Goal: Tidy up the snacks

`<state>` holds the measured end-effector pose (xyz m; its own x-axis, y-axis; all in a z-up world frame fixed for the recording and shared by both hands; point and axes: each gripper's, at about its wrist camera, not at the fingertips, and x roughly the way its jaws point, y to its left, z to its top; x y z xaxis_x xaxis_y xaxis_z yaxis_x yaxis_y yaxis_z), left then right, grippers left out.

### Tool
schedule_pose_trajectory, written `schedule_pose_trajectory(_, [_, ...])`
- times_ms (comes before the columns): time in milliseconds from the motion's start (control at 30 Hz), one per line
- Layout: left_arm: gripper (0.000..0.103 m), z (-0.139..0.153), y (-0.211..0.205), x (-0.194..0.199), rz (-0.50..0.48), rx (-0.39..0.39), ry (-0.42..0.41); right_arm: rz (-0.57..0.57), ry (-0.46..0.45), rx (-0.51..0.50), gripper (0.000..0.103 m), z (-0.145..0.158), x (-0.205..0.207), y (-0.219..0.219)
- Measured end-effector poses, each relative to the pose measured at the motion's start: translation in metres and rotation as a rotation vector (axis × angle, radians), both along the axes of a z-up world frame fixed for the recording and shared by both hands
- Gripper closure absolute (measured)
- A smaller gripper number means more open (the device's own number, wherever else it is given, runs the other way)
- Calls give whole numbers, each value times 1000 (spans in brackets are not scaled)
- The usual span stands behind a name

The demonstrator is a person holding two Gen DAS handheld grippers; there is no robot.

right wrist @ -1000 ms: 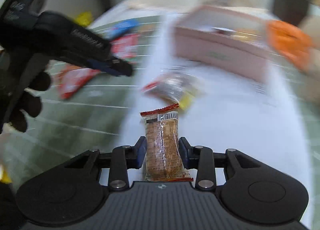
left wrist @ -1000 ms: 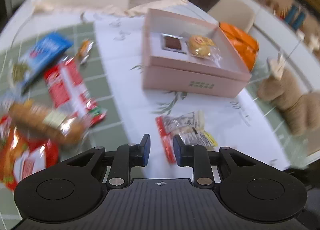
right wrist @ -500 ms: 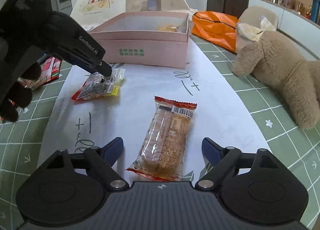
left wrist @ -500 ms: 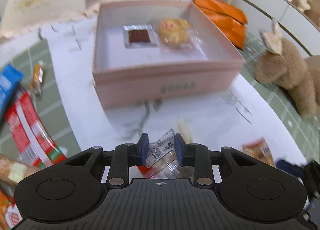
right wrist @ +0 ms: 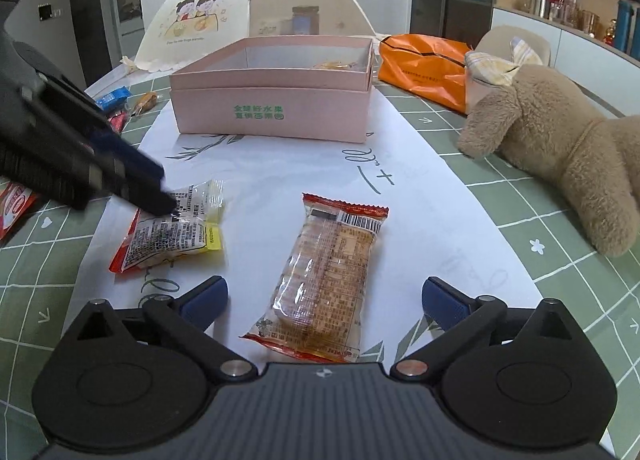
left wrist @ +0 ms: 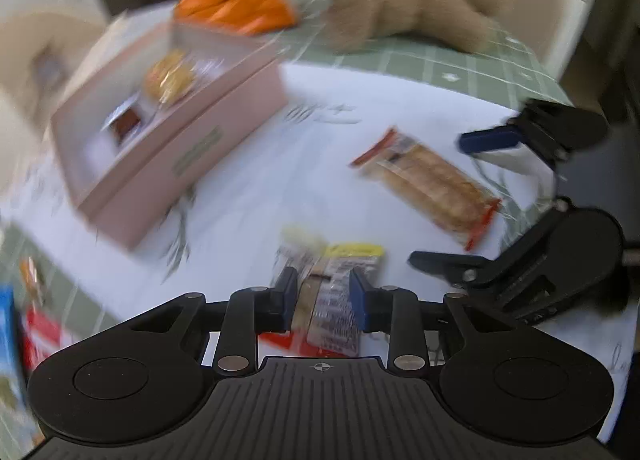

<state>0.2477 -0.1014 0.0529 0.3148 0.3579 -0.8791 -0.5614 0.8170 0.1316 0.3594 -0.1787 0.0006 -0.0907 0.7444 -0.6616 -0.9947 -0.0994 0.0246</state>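
My left gripper (left wrist: 323, 292) has its fingers closed around a clear snack packet with red and yellow ends (left wrist: 334, 300); in the right wrist view the gripper (right wrist: 160, 195) meets that packet (right wrist: 172, 236) on the white paper. My right gripper (right wrist: 324, 296) is open and empty, with a cracker packet (right wrist: 328, 276) lying flat between and ahead of its fingers; the packet also shows in the left wrist view (left wrist: 428, 183). The open pink box (right wrist: 276, 107) stands beyond, holding a brown square and a golden pastry (left wrist: 168, 77).
A brown plush dog (right wrist: 560, 147) lies at the right. An orange bag (right wrist: 424, 63) and a mesh food cover (right wrist: 256, 15) stand behind the box. Several other snack packets (right wrist: 116, 107) lie at the left on the green grid mat (right wrist: 560, 280).
My right gripper opened and left the cracker packet on the paper, then drew back slightly. My left gripper came down over the clear packet and swung right while staying around it.
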Motion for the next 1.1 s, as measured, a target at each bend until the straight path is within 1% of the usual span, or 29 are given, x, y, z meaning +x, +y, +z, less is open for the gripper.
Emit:
schedule_pose_trajectory(33, [68, -3, -2, 2, -20, -10, 13, 5, -1, -2, 0, 0, 0, 0])
schedule_pose_trajectory(67, [60, -5, -3, 5, -41, -23, 26, 10, -1, -4, 0, 0, 1, -1])
schedule_pose_trajectory(133, [48, -9, -9, 10, -103, -20, 55, 28, -2, -8, 0, 0, 1, -4])
schedule_pose_trajectory(167, [45, -11, -11, 12, -123, -12, 67, 36, -2, -10, 0, 0, 2, -6])
schedule_pose_trajectory(233, [45, -11, -13, 11, -121, -10, 62, 48, -1, -15, 0, 0, 3, -9])
schedule_pose_trajectory(300, [45, -7, -9, 4, -72, -47, 5, 50, -1, -17, 0, 0, 2, -9])
schedule_pose_trajectory(333, [46, -4, -7, -2, -43, -53, -22, 48, -2, -21, 0, 1, 2, -9])
schedule_pose_trajectory(367, [47, -1, -9, -5, -6, -30, -31, 45, -2, -21, 0, 1, 2, -8])
schedule_pose_trajectory(400, [48, -1, -9, -7, 29, -3, -22, 45, -2, -18, 0, 0, 1, -8])
schedule_pose_trajectory(433, [47, -2, -7, -8, 65, 11, -4, 45, -1, -11, 0, 0, 2, -8])
schedule_pose_trajectory(467, [46, -4, -3, -10, 96, 11, -5, 45, -1, -7, 0, -1, 2, -8])
schedule_pose_trajectory(533, [46, -4, 6, -12, 151, -13, -30, 52, -2, -8, 0, -1, 3, -6])
schedule_pose_trajectory(633, [44, -5, 25, -14, 232, -92, -82, 64, -2, -8, 0, -1, 4, -6])
schedule_pose_trajectory(733, [40, -6, 38, -17, 298, -146, -116, 73, 1, -13, 0, 0, 5, -6])
schedule_pose_trajectory(800, [40, -11, 42, -17, 316, -177, -112, 76, 3, -26, 0, 1, 5, -5])
schedule_pose_trajectory(867, [41, -11, 38, -16, 307, -163, -107, 76, 27, -58, 0, 5, 8, -1])
schedule_pose_trajectory(900, [41, -12, 35, -16, 302, -156, -102, 69, 57, -71, 1, 7, 12, 1])
schedule_pose_trajectory(967, [40, -13, 32, -15, 298, -144, -98, 38, 122, -89, 5, 12, 22, 6])
schedule_pose_trajectory(1000, [40, -13, 31, -15, 298, -140, -99, 16, 145, -98, 9, 14, 27, 8])
schedule_pose_trajectory(1033, [40, -14, 28, -15, 298, -133, -100, -5, 148, -105, 15, 15, 30, 10])
schedule_pose_trajectory(1067, [40, -14, 26, -15, 298, -125, -100, -21, 138, -114, 18, 17, 31, 12])
schedule_pose_trajectory(1100, [40, -14, 23, -15, 299, -116, -100, -26, 118, -124, 25, 17, 31, 14])
